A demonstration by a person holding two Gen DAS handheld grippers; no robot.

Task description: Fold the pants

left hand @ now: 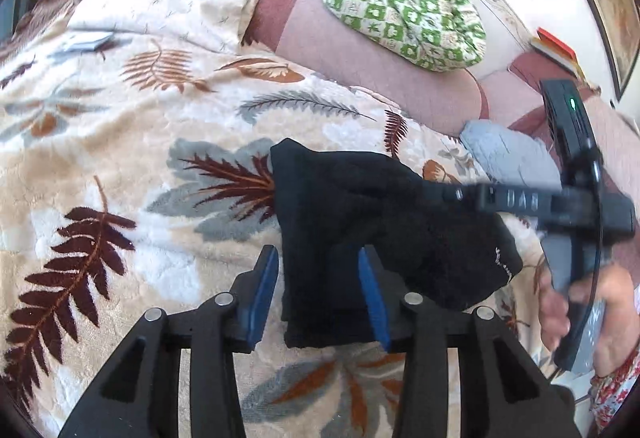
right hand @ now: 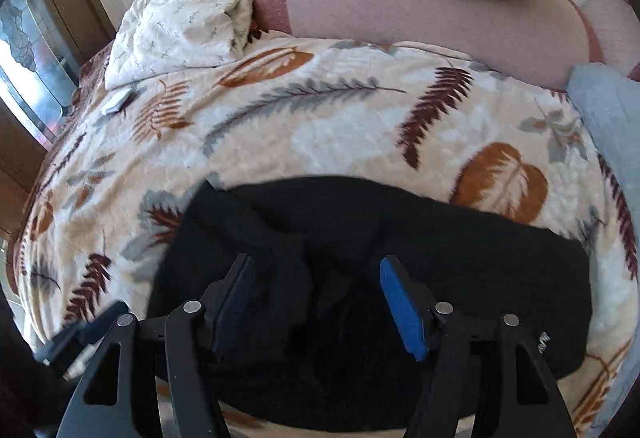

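Pants (right hand: 400, 238): black, fuzzy, folded bundle on plush leaf-print blanket (right hand: 340, 125).

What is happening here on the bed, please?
A person is folding black pants on a bed covered with a leaf-patterned blanket, using a handheld gripper in each hand. The pants lie bunched into a compact dark pile. The left gripper is open, its jaws on either side of the near edge of the pants. The right gripper is open too, just over the pile.
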